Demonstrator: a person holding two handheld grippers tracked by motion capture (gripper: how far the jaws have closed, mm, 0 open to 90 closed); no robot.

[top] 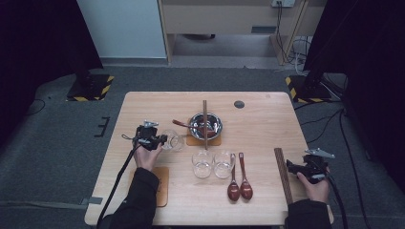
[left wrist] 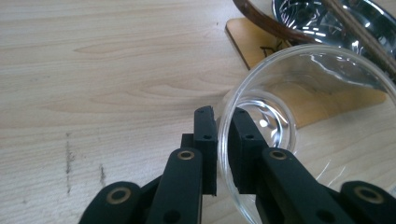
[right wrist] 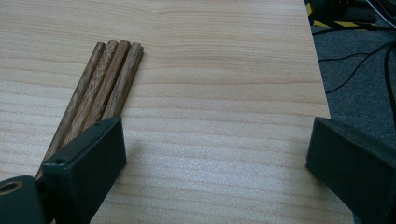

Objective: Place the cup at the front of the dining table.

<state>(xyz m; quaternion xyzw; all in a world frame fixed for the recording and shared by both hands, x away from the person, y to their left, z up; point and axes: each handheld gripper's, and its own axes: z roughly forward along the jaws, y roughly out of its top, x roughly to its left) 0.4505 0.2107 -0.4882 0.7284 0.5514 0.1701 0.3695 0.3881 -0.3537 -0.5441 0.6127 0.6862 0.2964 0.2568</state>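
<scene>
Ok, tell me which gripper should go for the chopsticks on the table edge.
Right, probably. The right gripper is open right beside the chopsticks, while the left gripper is shut on a glass across the table.

Table: pale wood, fine grain lines; small dark grey disc near its 12 o'clock edge. Both grippers black, brass-coloured rivets on left gripper; right gripper plain black jaws. Glass in left jaws clear, white glints. Bowl shiny silver, sits on tan wooden coaster; second coaster same tan, at 7 o'clock. Two more glasses clear. Spoons reddish-brown, glossy. Chopstick bundle mid-brown, streaky darker grain. Floor grey carpet; stand bases black with yellow-black hazard stripes at 10 and 2 o'clock.
</scene>
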